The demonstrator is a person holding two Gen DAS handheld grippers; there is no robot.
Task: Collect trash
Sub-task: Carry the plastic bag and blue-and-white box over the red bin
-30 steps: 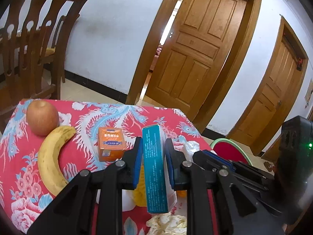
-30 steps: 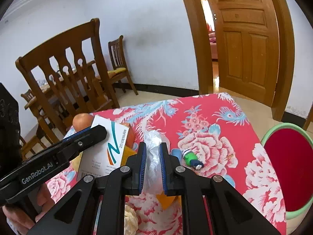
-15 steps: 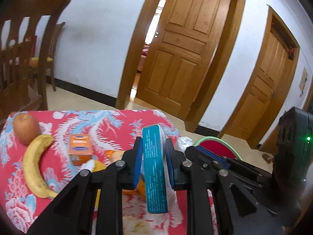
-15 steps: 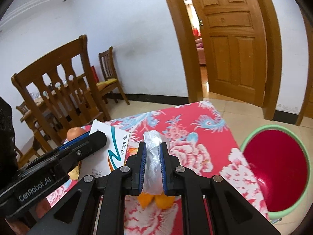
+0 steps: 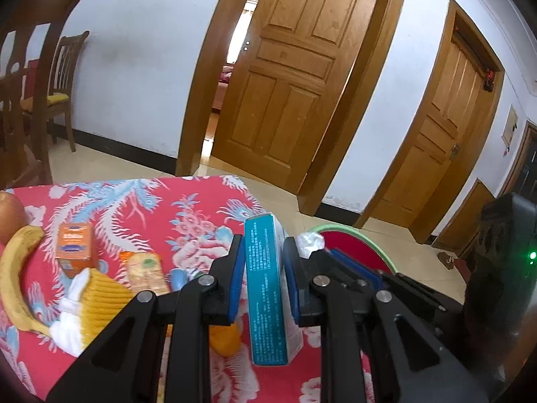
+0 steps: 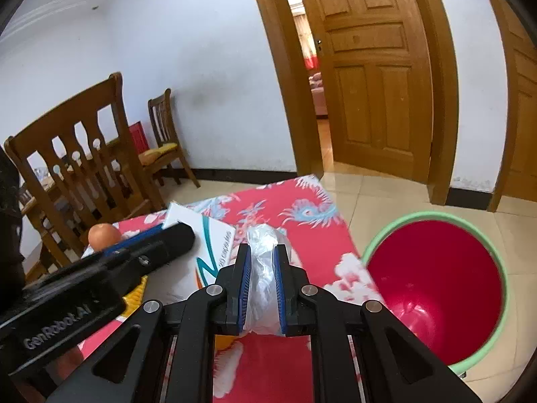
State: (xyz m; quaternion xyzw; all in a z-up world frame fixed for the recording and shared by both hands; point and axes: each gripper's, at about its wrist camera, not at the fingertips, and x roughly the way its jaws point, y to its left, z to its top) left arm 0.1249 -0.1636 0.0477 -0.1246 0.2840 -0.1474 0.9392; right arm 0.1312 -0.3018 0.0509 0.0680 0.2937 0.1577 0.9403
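Right wrist: red bucket (image 6: 436,285) beside table (image 6: 312,252); chairs (image 6: 77,168) behind.

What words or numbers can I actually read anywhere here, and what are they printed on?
"GenRobot.AI": on the black arm of the left gripper, seen from the right wrist view.
"20 capsules": on the white face of the medicine box, partly hidden.
Teal side of the medicine box: fine print, too small to read.
Orange box: label blurred, unreadable.

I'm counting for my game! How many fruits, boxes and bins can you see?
Fruits: 2, the banana and the apple.
Boxes: 2, the orange box and the blue box.
Bins: 1, the red bin.
Total: 5
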